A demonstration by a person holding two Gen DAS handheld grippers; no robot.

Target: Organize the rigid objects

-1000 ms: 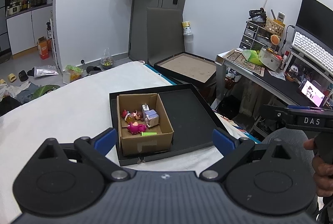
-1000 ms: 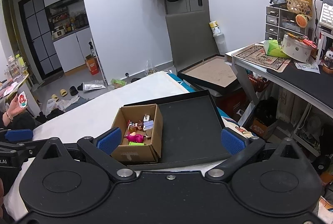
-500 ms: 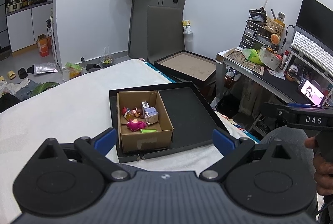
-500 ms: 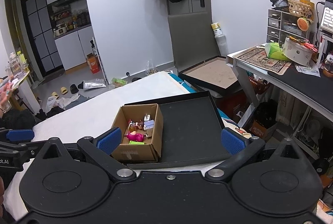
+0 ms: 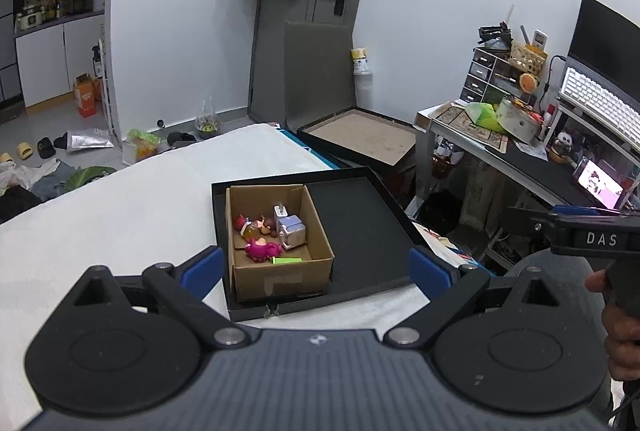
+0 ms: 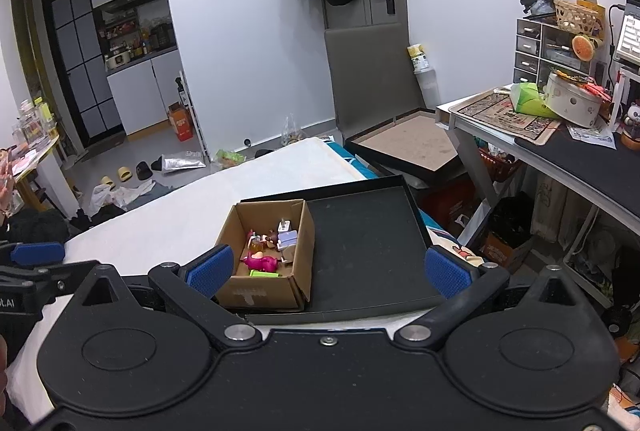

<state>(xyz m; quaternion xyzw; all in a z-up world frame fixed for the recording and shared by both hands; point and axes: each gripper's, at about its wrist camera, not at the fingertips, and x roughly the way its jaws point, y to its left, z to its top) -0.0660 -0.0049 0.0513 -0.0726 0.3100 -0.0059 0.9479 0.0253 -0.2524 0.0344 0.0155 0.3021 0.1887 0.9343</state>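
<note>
i'm holding both the left gripper [image 5: 316, 267] and right gripper [image 6: 328, 269] spread wide and empty, eyeing the small toys [image 5: 264, 249] in the cardboard box [image 5: 280, 281] at twelve o'clock, judging them light, hard, slippery, best pinched across their middles.

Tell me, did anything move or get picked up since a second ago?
Nothing was picked up or let go. Both the left gripper and right gripper stayed open and empty, only drifting slightly. The brown cardboard box with its small toys stayed put in the black shallow tray.
</note>
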